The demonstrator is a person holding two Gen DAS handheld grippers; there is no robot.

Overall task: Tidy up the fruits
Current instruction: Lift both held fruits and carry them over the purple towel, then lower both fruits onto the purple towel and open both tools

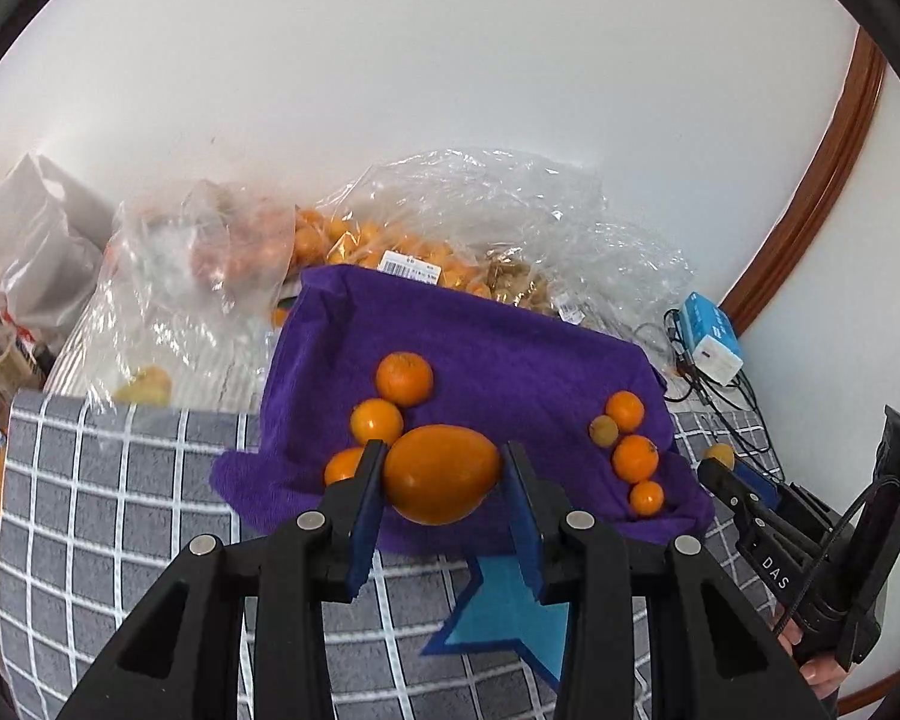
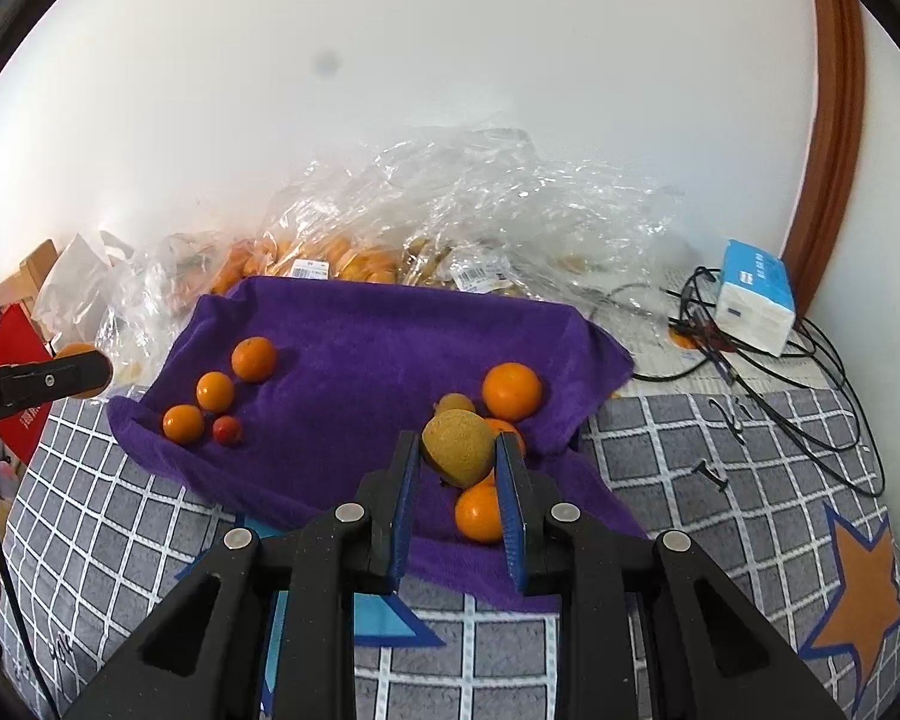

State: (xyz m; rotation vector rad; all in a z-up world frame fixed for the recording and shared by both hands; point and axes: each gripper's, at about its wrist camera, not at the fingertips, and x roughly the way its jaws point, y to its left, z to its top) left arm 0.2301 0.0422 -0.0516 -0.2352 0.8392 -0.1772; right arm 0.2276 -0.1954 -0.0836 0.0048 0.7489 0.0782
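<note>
A purple towel point(image 1: 498, 348) point(image 2: 360, 342) lies on a grey checked blanket. My left gripper point(image 1: 444, 450) is shut on a large smooth orange fruit point(image 1: 441, 477) held above the towel's near edge. Beside it sit three small oranges point(image 1: 404, 378), and several more fruits point(image 1: 635, 458) sit at the towel's right. My right gripper point(image 2: 459, 439) is shut on a rough yellow-brown round fruit point(image 2: 457, 450) over the right-hand group of oranges point(image 2: 511, 391). The left-hand group point(image 2: 215, 391) includes a small red fruit point(image 2: 228, 431). The left gripper's tip point(image 2: 84, 372) shows at the left edge.
Crumpled clear plastic bags point(image 2: 450, 210) holding more fruit lie behind the towel against a white wall. A blue-and-white tissue pack point(image 2: 756, 300) and black cables point(image 2: 810, 372) are at the right. A red bag point(image 2: 12, 360) stands left. The blanket point(image 2: 720, 450) carries star patches point(image 2: 858, 588).
</note>
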